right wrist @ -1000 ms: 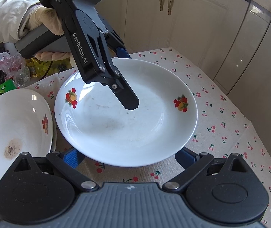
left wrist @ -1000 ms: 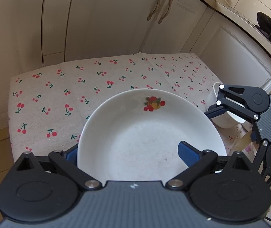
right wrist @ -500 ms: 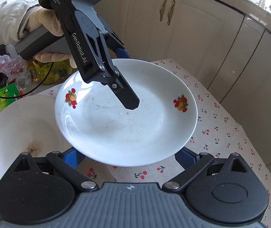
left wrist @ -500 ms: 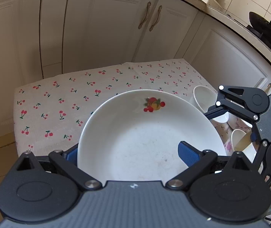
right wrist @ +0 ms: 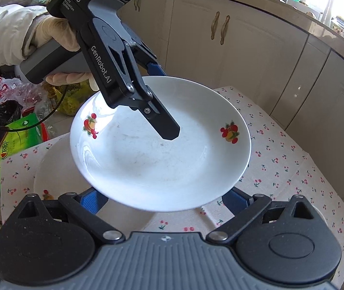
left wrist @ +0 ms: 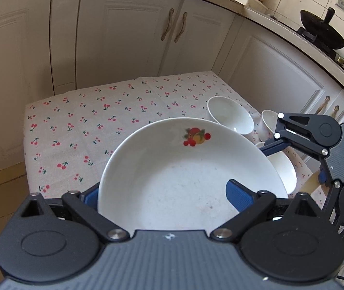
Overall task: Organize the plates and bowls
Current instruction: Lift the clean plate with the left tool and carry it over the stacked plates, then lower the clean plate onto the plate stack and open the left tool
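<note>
A white deep plate with fruit prints (left wrist: 172, 174) (right wrist: 162, 154) is held in the air above the cherry-print table. My left gripper (left wrist: 164, 193) is shut on its rim, one finger over the rim, one under; it shows in the right wrist view (right wrist: 162, 123). My right gripper (right wrist: 162, 198) is open, its blue fingers (right wrist: 89, 198) just below the plate's near edge; in the left wrist view it (left wrist: 268, 148) is beside the plate's right edge. A second white plate (right wrist: 51, 176) lies on the table under the held one. Three white bowls (left wrist: 230, 116) stand at the right.
The table's cherry-print cloth (left wrist: 87, 130) lies in front of white cabinets (left wrist: 128, 36). Bags and green boxes (right wrist: 7, 130) crowd the floor at the left in the right wrist view. A black wok (left wrist: 321, 31) sits on the counter.
Both grippers and the plate have risen from the table. More of the bowls came into view, and the held plate now hangs over the second plate.
</note>
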`<action>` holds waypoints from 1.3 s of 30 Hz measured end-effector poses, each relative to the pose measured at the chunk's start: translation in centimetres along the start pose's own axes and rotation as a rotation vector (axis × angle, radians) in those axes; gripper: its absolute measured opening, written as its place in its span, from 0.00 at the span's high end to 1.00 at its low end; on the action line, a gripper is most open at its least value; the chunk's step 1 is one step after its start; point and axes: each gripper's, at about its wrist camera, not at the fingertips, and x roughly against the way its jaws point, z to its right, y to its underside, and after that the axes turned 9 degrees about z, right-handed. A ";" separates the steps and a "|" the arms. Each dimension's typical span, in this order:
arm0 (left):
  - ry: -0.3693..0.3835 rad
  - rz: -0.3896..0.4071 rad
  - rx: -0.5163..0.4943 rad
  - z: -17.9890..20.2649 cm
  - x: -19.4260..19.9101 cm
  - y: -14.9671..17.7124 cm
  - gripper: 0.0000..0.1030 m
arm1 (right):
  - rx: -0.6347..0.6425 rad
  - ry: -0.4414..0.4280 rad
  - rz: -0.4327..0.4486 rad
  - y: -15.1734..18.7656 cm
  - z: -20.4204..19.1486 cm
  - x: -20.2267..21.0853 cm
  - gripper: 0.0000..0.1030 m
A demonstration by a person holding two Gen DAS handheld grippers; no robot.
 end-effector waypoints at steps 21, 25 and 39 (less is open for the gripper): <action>0.039 -0.003 0.014 4.5 3.8 6.6 0.04 | -0.067 0.020 -0.011 3.6 -8.9 3.3 0.02; 0.045 -0.023 0.021 4.4 3.2 7.3 0.04 | -0.087 0.019 -0.020 4.2 -9.3 3.0 0.02; 0.054 -0.068 0.044 3.4 1.3 8.1 0.04 | -0.103 0.022 -0.060 4.8 -9.4 1.9 0.02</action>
